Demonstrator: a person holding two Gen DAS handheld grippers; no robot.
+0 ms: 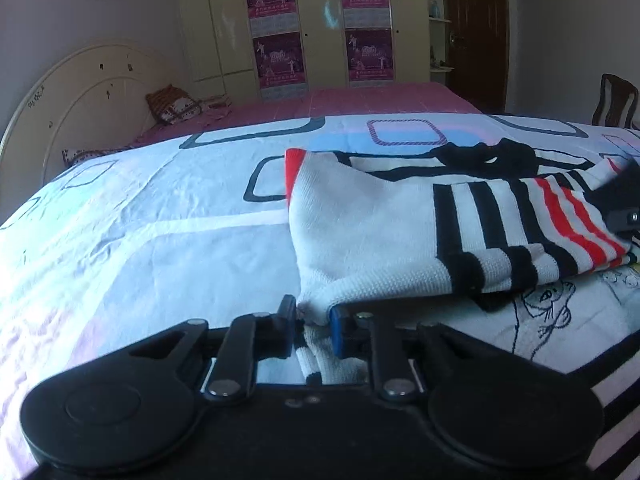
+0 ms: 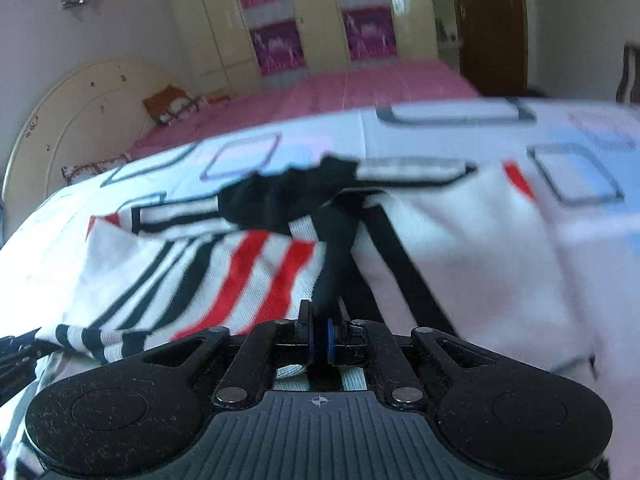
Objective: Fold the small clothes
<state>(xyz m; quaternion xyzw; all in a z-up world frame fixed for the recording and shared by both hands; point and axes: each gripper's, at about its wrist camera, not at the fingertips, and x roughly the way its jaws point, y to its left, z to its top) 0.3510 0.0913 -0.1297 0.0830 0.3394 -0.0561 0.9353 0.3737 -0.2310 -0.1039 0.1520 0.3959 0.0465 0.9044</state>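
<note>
A small white knit sweater (image 1: 368,224) with black and red stripes lies on a patterned bed sheet (image 1: 140,220). My left gripper (image 1: 312,316) is shut on the sweater's white hem, which bunches between its fingers. My right gripper (image 2: 319,332) is shut on a black-striped edge of the same sweater (image 2: 224,272), lifted slightly; the right wrist view is blurred. The sweater's black collar (image 2: 280,196) lies at the far side. The right gripper's tip shows at the right edge of the left wrist view (image 1: 624,208).
The sheet covers a bed with a pink cover (image 1: 360,100) behind. A cream headboard (image 1: 80,92) stands at the left, with a wardrobe (image 1: 312,20), a brown door (image 1: 476,32) and a wooden chair (image 1: 616,100) at the back.
</note>
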